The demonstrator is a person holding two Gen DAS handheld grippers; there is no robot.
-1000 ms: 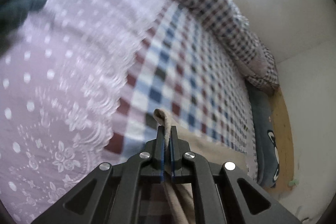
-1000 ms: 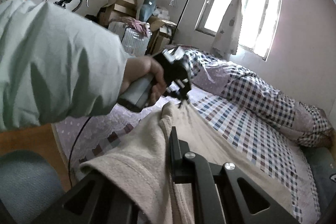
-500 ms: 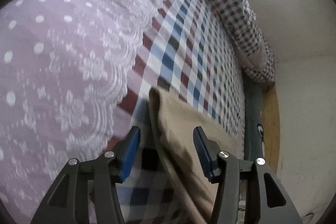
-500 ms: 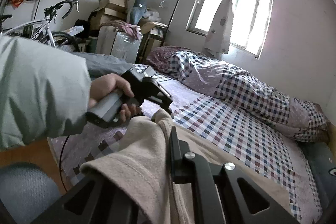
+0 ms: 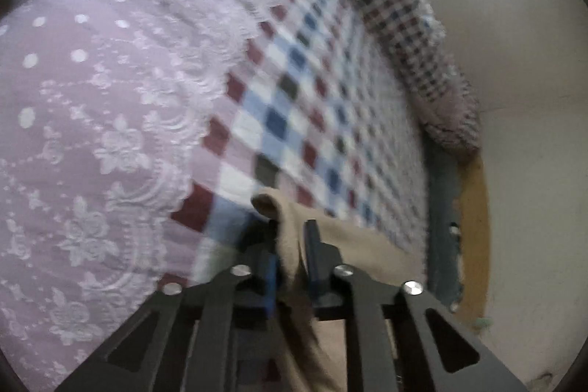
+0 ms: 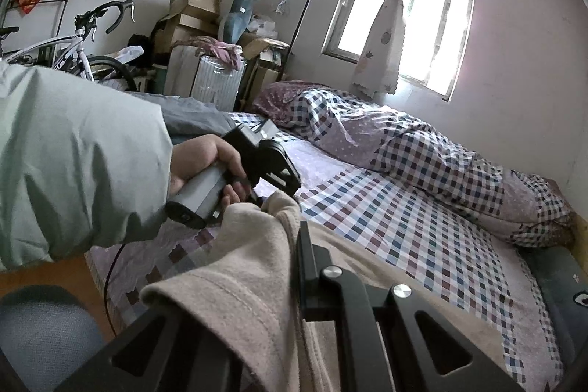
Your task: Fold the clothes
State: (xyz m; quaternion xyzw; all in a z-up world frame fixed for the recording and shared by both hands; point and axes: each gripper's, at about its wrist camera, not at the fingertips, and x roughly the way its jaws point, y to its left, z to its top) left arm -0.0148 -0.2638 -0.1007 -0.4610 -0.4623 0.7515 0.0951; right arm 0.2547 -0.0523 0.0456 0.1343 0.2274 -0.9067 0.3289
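1. The left claw [image 5: 292,237] is closing on a fold of the soft beige fleece garment [image 5: 290,226].
2. The right claw [image 6: 294,245] is clamped on the same garment, which lies across the checked bed sheet [image 6: 404,226].

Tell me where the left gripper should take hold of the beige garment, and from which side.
Grip the raised fold at the beige garment's near edge, coming in low from the bed's near side, along the checked sheet. That fold stands up as a thin ridge and fits between the pads. The left gripper is closing around it there; the right gripper pinches the same edge.
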